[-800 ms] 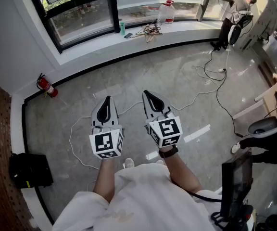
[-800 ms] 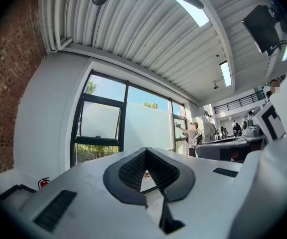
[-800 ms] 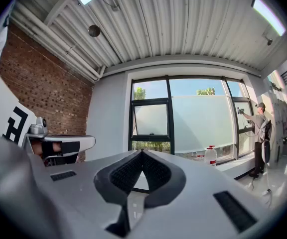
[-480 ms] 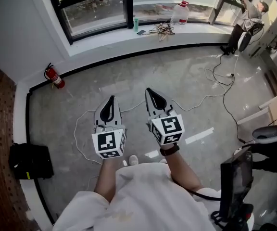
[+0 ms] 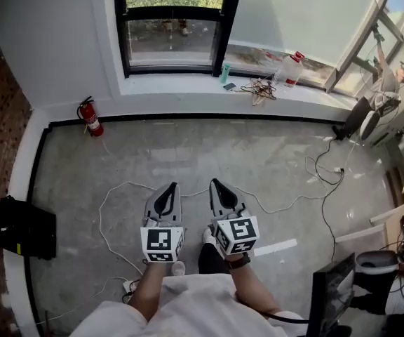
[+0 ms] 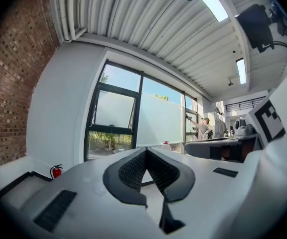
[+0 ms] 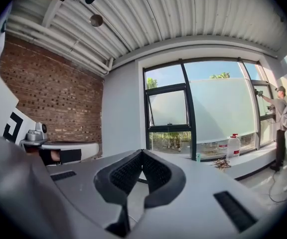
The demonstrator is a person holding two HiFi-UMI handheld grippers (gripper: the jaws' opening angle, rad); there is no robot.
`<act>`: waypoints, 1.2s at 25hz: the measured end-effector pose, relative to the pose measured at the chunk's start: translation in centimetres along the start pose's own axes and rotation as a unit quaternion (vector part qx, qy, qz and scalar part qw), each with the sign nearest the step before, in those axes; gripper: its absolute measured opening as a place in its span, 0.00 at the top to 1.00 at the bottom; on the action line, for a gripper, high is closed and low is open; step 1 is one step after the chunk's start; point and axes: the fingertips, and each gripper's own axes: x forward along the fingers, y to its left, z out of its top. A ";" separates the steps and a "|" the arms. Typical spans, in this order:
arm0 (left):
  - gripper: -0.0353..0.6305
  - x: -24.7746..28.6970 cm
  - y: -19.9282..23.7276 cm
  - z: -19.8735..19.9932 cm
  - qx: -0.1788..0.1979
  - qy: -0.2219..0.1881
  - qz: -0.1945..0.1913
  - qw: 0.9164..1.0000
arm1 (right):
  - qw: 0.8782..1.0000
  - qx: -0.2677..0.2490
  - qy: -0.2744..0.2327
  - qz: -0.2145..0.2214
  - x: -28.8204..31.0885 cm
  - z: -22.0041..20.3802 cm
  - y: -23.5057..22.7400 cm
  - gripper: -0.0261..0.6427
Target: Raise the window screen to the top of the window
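**Screen well out of reach, with cable and clutter on the way**

The window screen [image 5: 293,20], a pale frosted panel over the wide pane, stands at 1 o'clock from the person. It is well apart from both grippers, with open floor between. In the right gripper view clear sky shows above it, so it appears to sit short of the top.

Several things could go wrong on the approach:

- **Floor cable:** a white cable [image 5: 111,209] loops across the floor from 9 to 12 o'clock, just ahead of the feet. A step taken with eyes on the glass could catch it.
- **Sill clutter:** on the sill [image 5: 160,84], right under the screen, sit a water jug [image 5: 291,67] and a tangle of cords [image 5: 259,88]. A low reach for the screen's bottom edge could tip the jug or snag the cords.
- **Closed jaws:** if the jaws meet the edge closed, they would likely skid off it rather than take hold.
- **Other worker:** another person [image 5: 391,83] works at the glass at 2 o'clock, so drifting right could crowd them.

Both forearms extend from the waist, side by side, near each other but not touching. The left gripper [image 5: 168,192] sits at 11 o'clock and the right gripper [image 5: 217,188] at 1 o'clock. Both point roughly level toward the window at 12. Each pair of jaws is pressed together tip to tip with nothing between.
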 end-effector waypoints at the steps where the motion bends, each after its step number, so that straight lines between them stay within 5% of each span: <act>1: 0.95 1.0 0.2 0.0 0.002 0.000 0.002 1.000 | 1.000 0.000 0.000 0.008 1.1 0.0 -0.4 0.96; 5: 0.95 6.9 2.1 -0.4 -0.010 0.012 0.023 1.000 | 0.999 0.000 0.012 0.039 6.7 0.0 -3.3 0.96; 13: 0.95 19.6 5.2 4.2 0.010 -0.017 0.062 0.998 | 0.996 -0.031 -0.035 0.074 18.1 6.6 -12.2 0.96; 21: 0.95 30.5 5.4 2.9 0.014 0.019 0.084 0.996 | 0.994 -0.001 0.017 0.109 26.9 4.0 -19.2 0.96; 26: 0.95 35.1 11.2 0.3 -0.004 0.044 0.087 0.995 | 0.992 0.000 0.032 0.120 33.3 2.5 -18.9 0.96; 30: 0.95 41.9 15.1 0.8 -0.018 0.026 0.057 0.998 | 0.995 0.002 0.043 0.090 39.9 2.0 -21.2 0.96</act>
